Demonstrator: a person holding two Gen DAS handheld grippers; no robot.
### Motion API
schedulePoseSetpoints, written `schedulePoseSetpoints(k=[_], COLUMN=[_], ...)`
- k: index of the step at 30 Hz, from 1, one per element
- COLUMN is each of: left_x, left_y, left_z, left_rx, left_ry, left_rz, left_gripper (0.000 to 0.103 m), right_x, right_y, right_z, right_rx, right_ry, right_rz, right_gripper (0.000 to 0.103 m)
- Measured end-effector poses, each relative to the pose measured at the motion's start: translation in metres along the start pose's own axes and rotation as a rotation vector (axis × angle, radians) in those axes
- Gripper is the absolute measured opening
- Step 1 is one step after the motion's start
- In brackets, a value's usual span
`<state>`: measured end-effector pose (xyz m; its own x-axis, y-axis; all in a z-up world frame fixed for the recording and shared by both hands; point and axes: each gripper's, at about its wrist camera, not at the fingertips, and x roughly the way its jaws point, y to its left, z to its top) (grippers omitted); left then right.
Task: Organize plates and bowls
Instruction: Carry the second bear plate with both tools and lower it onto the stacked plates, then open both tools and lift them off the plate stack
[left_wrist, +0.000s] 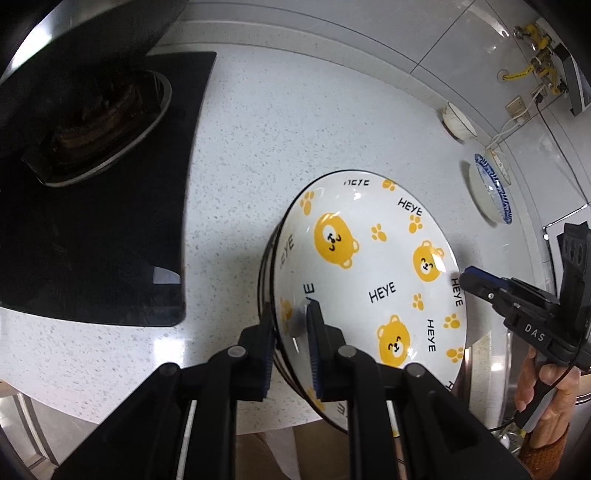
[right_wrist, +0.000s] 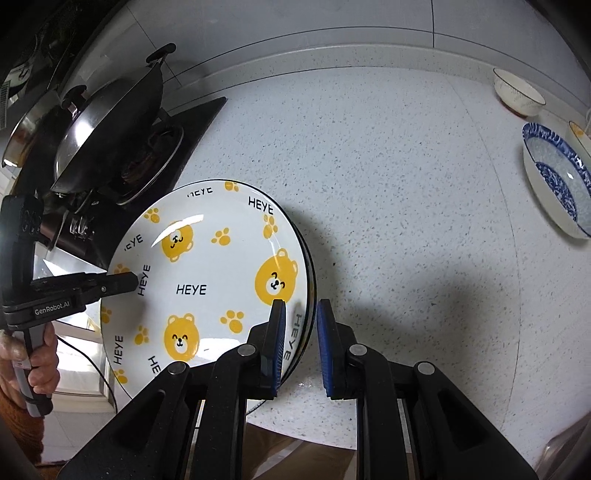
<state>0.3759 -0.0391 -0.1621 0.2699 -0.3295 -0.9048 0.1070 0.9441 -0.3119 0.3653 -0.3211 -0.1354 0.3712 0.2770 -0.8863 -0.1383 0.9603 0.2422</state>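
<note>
Both sets of jaws are pinched down narrow on the rim of the same stack of bear plates (left_wrist: 373, 280), one from each side. From the left wrist view, the left gripper (left_wrist: 295, 332) has the stack's near-left edge sandwiched between its blue pads, one finger under/outside the rim and the other on top of the printed face. Across the plate you can see the right gripper (left_wrist: 467, 280) biting the opposite rim, with a hand (left_wrist: 543, 384) wrapped around its handle. In the right wrist view the right gripper (right_wrist: 301, 332) clamps the edge the same way, and looks like at least two or three plates are layered there judging by the dark rim lines. The stack sits over the speckled white countertop (right_wrist: 406, 184), right next to the black stove (left_wrist: 92, 221), partly hanging off the front edge. Off by the wall there's a blue-patterned bowl (right_wrist: 557, 184) and a small white bowl (right_wrist: 517, 92), well apart from the plates. A wok (right_wrist: 110, 122) sits on the burner.
</note>
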Motion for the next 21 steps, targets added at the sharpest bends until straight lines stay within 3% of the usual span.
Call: schedulePoseSetpoints(k=[2,5,11,15,18,21], left_x=[-0.001,-0.004,-0.011,-0.027,-0.047,-0.059], left_y=[0.000,0.005,0.003,0.005,0.006,-0.009], left_z=[0.000,-0.001,-0.002,-0.002,-0.001,0.000], left_rx=[0.009,-0.003,0.023,-0.001,-0.039,-0.065], left_ry=[-0.005,-0.015,-0.053,-0.139,-0.218,-0.242], left_rz=[0.051,0.020,0.064,0.134,0.151,0.109], left_gripper=[0.018,0.021,0.021,0.021,0.021,0.021], right_x=[0.000,0.000,-0.008,-0.020,-0.032,-0.042], right_y=[0.002,0.003,0.006,0.000,-0.009,-0.026], right_z=[-0.002,-0.003,-0.005,-0.006,-0.007,-0.005], right_rx=[-0.009,-0.012,-0.026,-0.030,-0.033,-0.031], right_ry=[-0.006,-0.015,-0.048,-0.083,-0.116,-0.145], right_rz=[-0.008,-0.016,-0.052,-0.082,-0.124,-0.171], right_gripper=[0.016,0.016,0.016,0.016,0.026,0.040])
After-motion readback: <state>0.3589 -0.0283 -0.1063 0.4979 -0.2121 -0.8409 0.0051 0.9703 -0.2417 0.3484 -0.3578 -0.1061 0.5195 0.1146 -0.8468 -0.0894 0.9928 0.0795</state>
